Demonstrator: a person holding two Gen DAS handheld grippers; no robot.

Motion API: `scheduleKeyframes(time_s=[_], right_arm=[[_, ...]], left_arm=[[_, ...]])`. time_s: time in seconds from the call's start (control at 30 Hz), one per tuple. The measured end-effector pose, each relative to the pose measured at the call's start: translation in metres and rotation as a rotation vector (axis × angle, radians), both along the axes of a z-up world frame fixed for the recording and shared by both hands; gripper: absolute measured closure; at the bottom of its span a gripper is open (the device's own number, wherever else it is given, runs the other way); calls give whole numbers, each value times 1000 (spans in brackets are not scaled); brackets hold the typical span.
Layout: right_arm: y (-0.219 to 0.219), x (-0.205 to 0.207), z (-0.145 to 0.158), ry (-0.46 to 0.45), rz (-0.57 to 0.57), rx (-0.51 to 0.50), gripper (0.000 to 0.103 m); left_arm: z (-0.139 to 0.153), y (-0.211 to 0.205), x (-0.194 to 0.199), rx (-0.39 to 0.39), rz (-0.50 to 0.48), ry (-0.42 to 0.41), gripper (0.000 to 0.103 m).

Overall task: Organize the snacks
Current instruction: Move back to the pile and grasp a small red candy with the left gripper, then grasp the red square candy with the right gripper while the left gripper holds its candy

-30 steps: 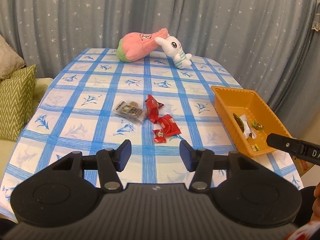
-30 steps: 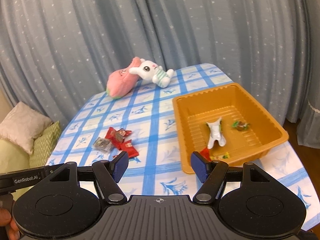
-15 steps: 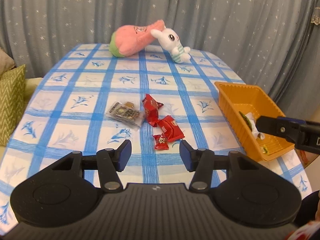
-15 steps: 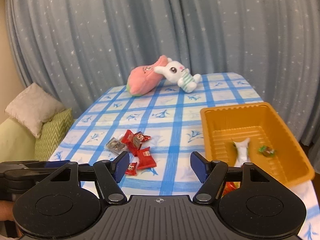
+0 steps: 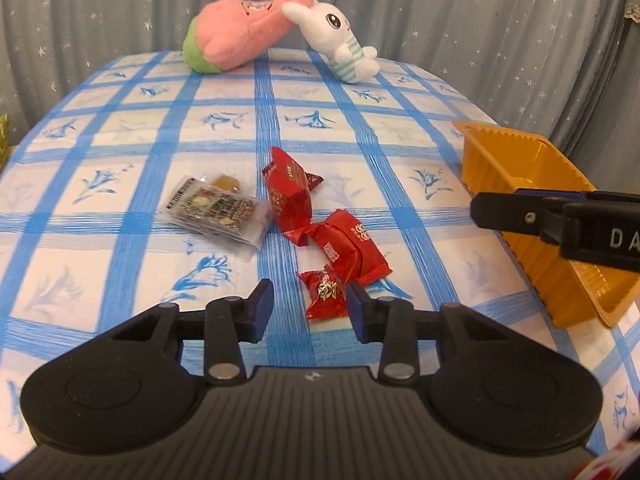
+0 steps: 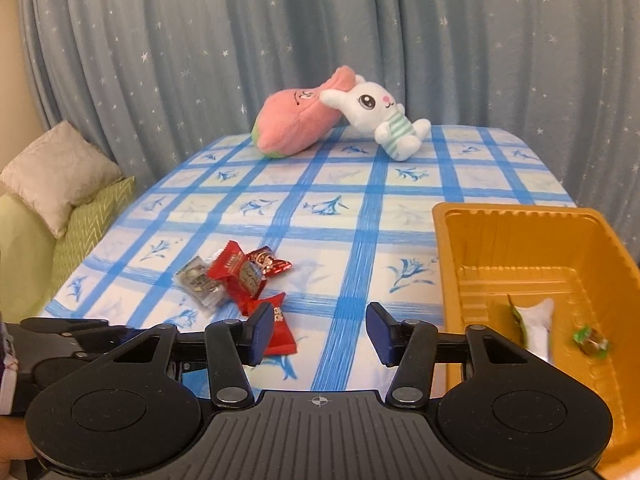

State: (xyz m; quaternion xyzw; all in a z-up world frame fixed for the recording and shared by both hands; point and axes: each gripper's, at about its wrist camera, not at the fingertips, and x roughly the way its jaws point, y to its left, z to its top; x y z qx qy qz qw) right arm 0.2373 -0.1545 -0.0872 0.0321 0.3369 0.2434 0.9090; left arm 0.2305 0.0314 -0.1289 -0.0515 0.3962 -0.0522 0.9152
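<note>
Several snacks lie mid-table on the blue-checked cloth (image 5: pixel 120 264): a big red packet (image 5: pixel 290 196), a second red packet (image 5: pixel 352 246), a small red candy (image 5: pixel 325 294) and a clear packet (image 5: pixel 216 210). My left gripper (image 5: pixel 310 312) is low over the cloth, jaws closing, with the small red candy between its fingertips; the pads do not press on it. My right gripper (image 6: pixel 320 334) is closing too, over bare cloth, with a red packet (image 6: pixel 280 336) by its left finger. To the right stands the orange tray (image 6: pixel 520 216), holding a white packet (image 6: pixel 540 320) and a green candy (image 6: pixel 592 340).
A pink plush (image 5: pixel 240 28) and a white rabbit plush (image 5: pixel 336 32) lie at the table's far end, before a grey starred curtain. Cushions (image 6: pixel 60 172) rest on a green sofa to the left. One right gripper finger (image 5: pixel 520 212) crosses in front of the tray (image 5: pixel 520 152).
Both grippers have come forward and down toward the snack pile, and both pairs of jaws have narrowed. The right one swung left, away from the tray. The small red candy now sits between the left fingertips.
</note>
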Motion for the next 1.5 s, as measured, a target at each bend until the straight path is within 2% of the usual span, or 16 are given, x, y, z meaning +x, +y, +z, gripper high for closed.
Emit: scheduleKeyframes(time_s=[0.17,0.43,0.57,0.63,0.93,1.23,1.3,1.37,1.5], right_arm=[[9,11,-13,0,22,-3,51],[13,26,-19,35,-5,-7,51],[22,29,-19,38,12,-9,51],[28,30,-20,40,27,-14,51],[49,41,-33,89,70,-33,51],[67,56,-52,130,100,-64,51],[70,59,-56,129,109,-76,55],[71,61,-59,140,115,-80,65],[76,63,-63,138,131,-87,67]], left_arm=[[-10,0,12,-49,11,-1,73],[-19,-4,19,-9,5,2,80],[-18,2,18,-19,15,9,81],[-18,5,17,-24,16,13,86],[-17,15,11,42,30,10,86],[-18,19,9,52,24,0,86],[-19,20,9,49,21,-3,86],[-19,20,9,49,22,-5,86],[-20,19,9,62,20,-13,85]])
